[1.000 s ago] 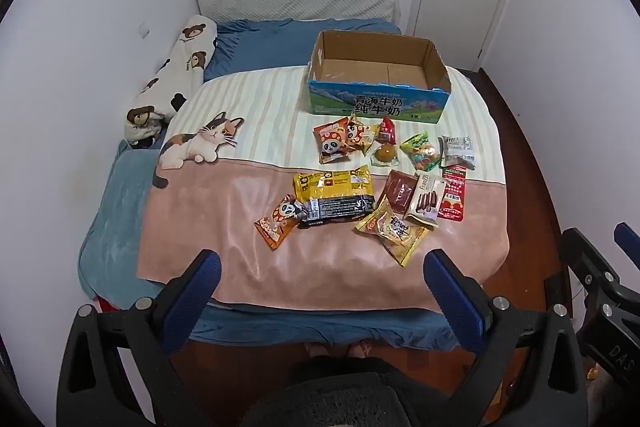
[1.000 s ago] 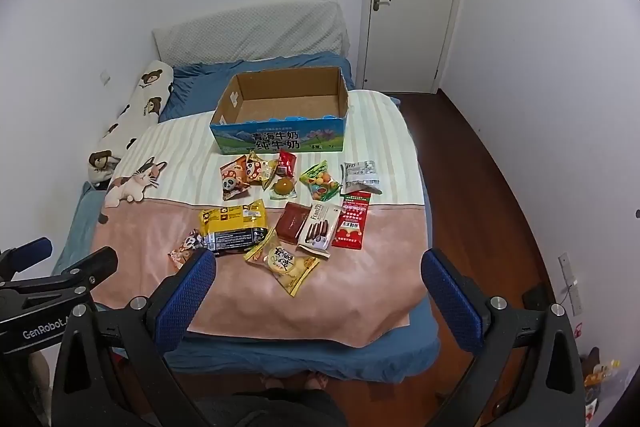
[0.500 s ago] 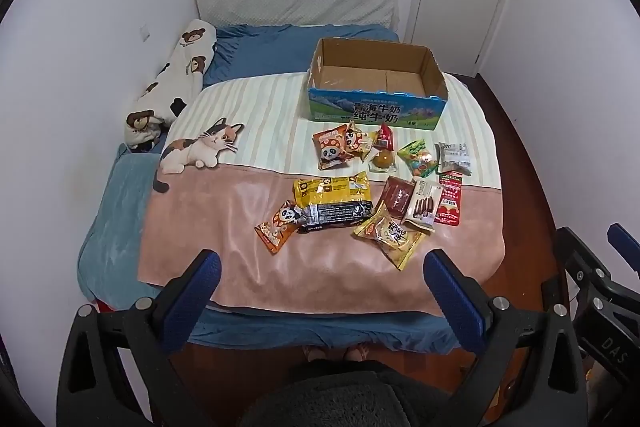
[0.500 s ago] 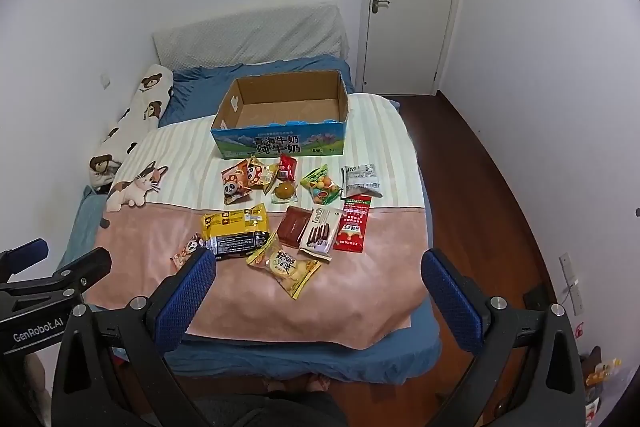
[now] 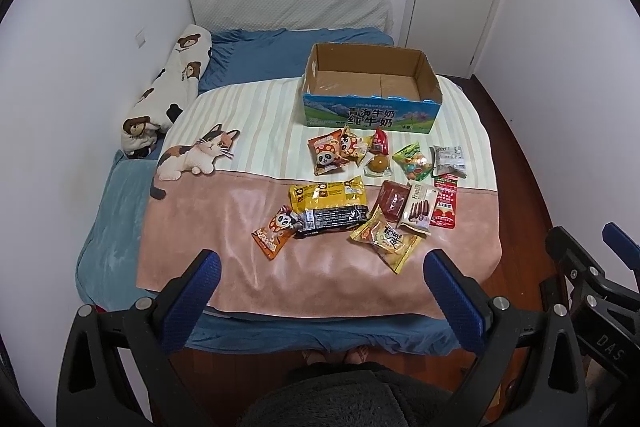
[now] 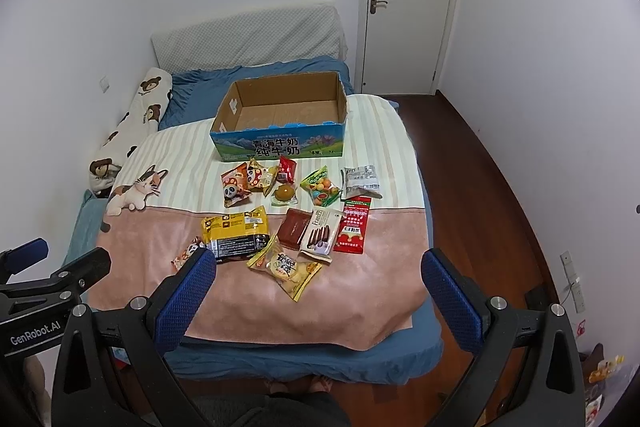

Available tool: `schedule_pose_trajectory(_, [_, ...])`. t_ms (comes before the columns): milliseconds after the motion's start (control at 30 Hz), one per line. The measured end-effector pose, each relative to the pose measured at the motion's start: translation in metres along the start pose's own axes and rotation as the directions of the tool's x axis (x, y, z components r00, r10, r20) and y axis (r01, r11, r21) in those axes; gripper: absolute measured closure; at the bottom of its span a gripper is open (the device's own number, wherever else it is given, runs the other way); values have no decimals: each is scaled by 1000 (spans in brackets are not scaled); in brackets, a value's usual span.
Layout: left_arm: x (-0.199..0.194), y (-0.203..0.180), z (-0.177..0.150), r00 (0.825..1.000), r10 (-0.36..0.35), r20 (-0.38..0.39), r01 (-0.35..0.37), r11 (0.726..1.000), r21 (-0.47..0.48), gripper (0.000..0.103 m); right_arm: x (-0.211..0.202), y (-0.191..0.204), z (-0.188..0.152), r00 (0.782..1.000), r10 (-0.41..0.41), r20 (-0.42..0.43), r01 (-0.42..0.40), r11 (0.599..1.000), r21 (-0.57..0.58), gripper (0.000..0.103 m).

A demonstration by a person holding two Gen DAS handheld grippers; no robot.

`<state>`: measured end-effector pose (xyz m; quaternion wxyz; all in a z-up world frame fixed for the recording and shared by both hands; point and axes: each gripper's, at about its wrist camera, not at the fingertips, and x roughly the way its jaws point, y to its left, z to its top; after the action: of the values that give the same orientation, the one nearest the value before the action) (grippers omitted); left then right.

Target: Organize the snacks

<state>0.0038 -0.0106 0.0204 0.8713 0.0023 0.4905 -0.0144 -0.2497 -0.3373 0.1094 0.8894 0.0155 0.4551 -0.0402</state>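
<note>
Your left gripper [image 5: 320,291] hangs wide open and empty above the foot of the bed, and your right gripper [image 6: 320,291] is the same: jaws spread, nothing between the blue textured pads [image 6: 186,293]. Both sit well back from the work, so the step in hand looks like the first approach.

Nearest your claws, on the pink plush blanket [image 5: 200,227], lies the yellow crinkly biscuit pouch [image 5: 386,239], with the small orange panda packet [image 5: 274,231] to its left, touching the big yellow-and-black wrapped pack [image 5: 328,205]. Start with these 3: they are closest, and clearing them opens a path to the rest.

Beyond them the dark red flat pouch [image 5: 392,203], the white chocolate-stick packet [image 5: 418,211] and the long red sachet [image 5: 444,205] overlap edge to edge. Take the white one from its free near end, so you lift 1 item and not its neighbours.

Farther still, the orange panda bags [image 5: 336,153], the small red packet [image 5: 378,142], the round golden wrapped cake [image 5: 378,165], the green candy bag [image 5: 412,161] and the grey foil packet [image 5: 450,159] lie just in front of the open cardboard milk box with the blue printed front [image 5: 368,117], which looks empty. Come down flat, pinch a crimped seam rather than the puffed middle, and lift clear of the box's near wall before you release.
</note>
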Motion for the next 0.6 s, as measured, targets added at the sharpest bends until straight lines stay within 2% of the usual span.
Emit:
schedule_pose_trajectory(200, [5, -7, 6, 1000, -2, -2, 2, 1000, -5, 0, 0, 0, 1, 1000, -1, 1, 1, 1000, -1, 0])
schedule_pose_trajectory(233, [0, 5, -3, 1000, -9, 3, 9, 1000, -4, 0, 0, 0, 1, 1000, -2, 1, 2, 1000, -1, 0])
schedule_pose_trajectory(600, [3, 2, -3, 1000, -9, 7, 9, 1000, -5, 0, -1, -1, 1, 1000, -1, 1, 1, 1000, 0, 0])
